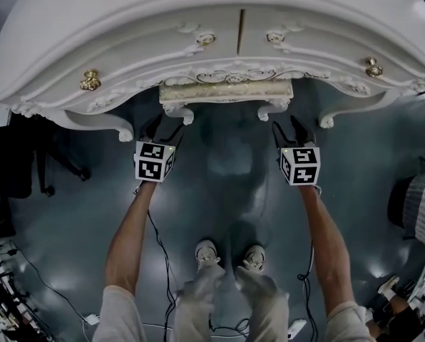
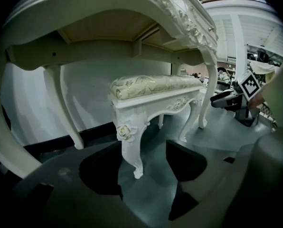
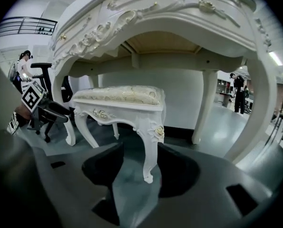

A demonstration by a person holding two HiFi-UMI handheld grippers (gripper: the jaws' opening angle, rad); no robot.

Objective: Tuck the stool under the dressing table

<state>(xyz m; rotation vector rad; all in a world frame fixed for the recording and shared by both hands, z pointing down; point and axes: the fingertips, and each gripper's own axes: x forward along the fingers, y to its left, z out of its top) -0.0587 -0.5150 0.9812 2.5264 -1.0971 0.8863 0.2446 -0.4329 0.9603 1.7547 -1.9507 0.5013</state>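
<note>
Left gripper (image 1: 162, 129) is released, its dark jaws spread wide. The stool's left leg (image 2: 131, 148) shows in the gap between them, and neither jaw closes on it. Right gripper (image 1: 289, 130) is released too, its jaws wide apart either side of the right leg (image 3: 151, 151) without pressing it. Both grippers sit low, just in front of the stool (image 1: 227, 91), each carried on a bare forearm. The stool is white, with curved carved legs ending in scrolled feet, a carved rose at each front corner, and a cream padded seat patterned with pale gold leaves. It stands on the glossy grey floor (image 1: 227, 162) in the knee space under the table (image 1: 127, 20). In the head view only its front edge shows beyond the table's rim. The table is white and ornately carved, with brass knobs (image 1: 90, 80) on its drawers.
</note>
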